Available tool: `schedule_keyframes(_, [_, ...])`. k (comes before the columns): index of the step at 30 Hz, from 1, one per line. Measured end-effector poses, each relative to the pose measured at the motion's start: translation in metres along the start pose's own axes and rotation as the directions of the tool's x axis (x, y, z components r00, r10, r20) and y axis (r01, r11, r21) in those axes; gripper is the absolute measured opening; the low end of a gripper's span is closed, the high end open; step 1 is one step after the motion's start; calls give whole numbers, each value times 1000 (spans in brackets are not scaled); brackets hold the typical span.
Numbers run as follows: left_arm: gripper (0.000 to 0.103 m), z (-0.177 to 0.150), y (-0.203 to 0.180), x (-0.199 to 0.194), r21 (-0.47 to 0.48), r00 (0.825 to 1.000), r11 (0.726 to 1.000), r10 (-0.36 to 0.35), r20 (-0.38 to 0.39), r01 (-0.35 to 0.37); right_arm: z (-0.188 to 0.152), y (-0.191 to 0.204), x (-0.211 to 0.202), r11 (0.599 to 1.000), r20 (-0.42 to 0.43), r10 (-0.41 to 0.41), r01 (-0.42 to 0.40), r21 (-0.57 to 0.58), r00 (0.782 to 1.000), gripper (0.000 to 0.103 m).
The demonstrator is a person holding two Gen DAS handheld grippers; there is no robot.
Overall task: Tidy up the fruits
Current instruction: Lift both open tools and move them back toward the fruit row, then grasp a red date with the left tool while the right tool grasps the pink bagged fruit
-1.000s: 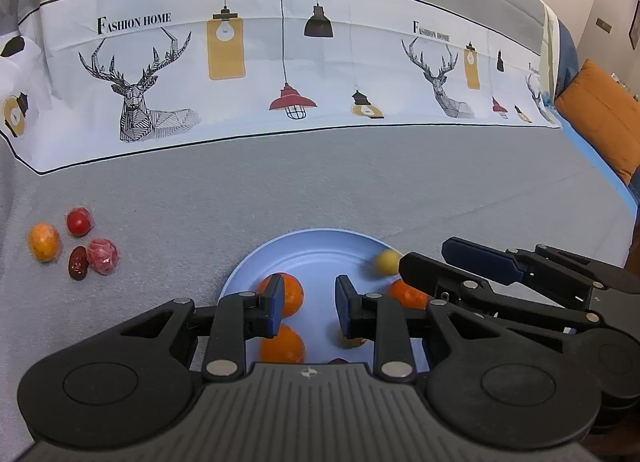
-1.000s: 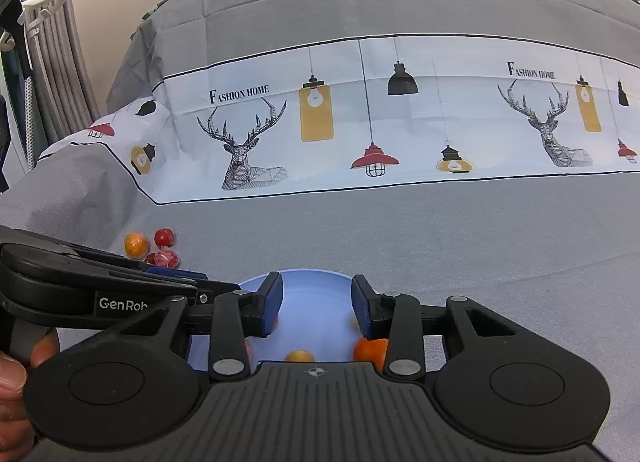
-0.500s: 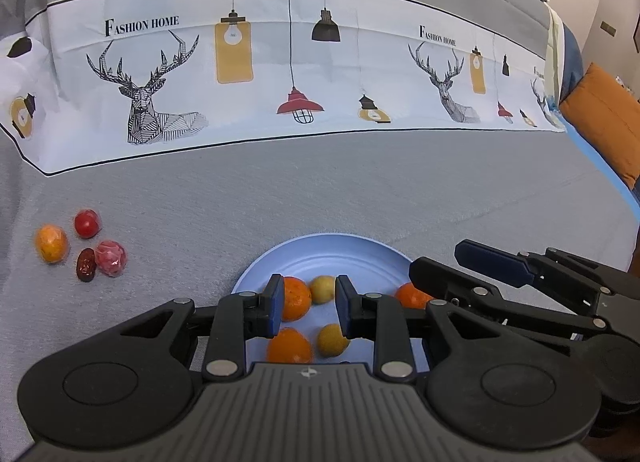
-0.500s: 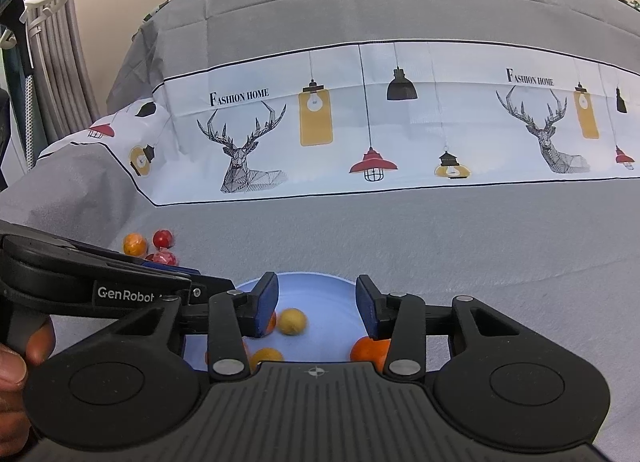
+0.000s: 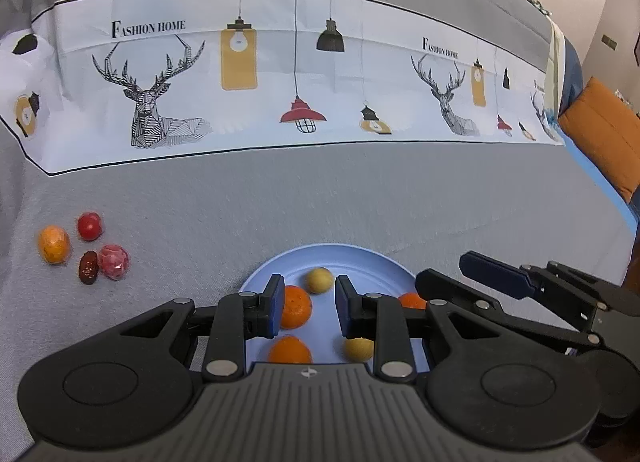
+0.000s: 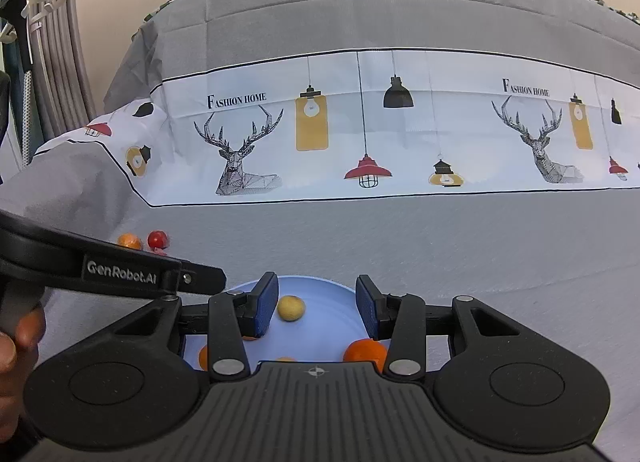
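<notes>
A light blue plate point(image 5: 360, 256) lies on the grey cloth just ahead of both grippers. It holds three oranges, one of them point(image 5: 295, 307) beside my left finger, and two small yellow fruits point(image 5: 320, 280). My left gripper point(image 5: 310, 302) hovers over the plate's near side, open, nothing between its pads. My right gripper point(image 6: 316, 302) is open above the same plate point(image 6: 304, 281); a yellow fruit point(image 6: 291, 307) lies on the plate below the gap, untouched. An orange point(image 6: 366, 354) sits under its right finger. From the left wrist view the right gripper point(image 5: 456, 276) reaches in from the right.
Loose on the cloth at the left lie a small orange fruit point(image 5: 54, 244), a red one point(image 5: 89, 226), a dark date point(image 5: 89, 267) and a pink wrapped piece point(image 5: 115, 261). A printed white band point(image 5: 296, 74) crosses the cloth behind. An orange cushion point(image 5: 600, 134) is far right.
A yellow fruit has rolled from the plate's right edge near the right gripper to the plate's middle. The right jaws stand slightly wider. Both hands have stayed put.
</notes>
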State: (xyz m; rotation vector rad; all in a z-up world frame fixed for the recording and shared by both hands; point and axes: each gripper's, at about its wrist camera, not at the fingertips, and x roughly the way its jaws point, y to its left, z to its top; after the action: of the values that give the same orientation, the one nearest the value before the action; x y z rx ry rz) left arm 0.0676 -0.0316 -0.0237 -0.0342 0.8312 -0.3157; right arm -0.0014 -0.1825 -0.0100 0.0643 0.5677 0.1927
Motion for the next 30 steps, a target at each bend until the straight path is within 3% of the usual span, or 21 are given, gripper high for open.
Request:
schedule_keyframes(12, [28,3,12,-10,-40,1000,999,8,12,-8,8,8,-10,1000,23,12,-12,-10,1000,44])
schedule_keyframes(21, [28,8,29,-21,-131,1000,991,-25,9,26,26,15,-22,997,58,74,-74,2,996,31])
schedule_keyframes(25, [28,29,48,-18,-281,998,959,-38,-56,21,32,15,-19,993,50,106,-108,42,993,27])
schedule_keyframes(30, [28,62,70,-1,-283,999,959,9,-54,-24,38,12,-17,984,46,130,-135,114,990,26])
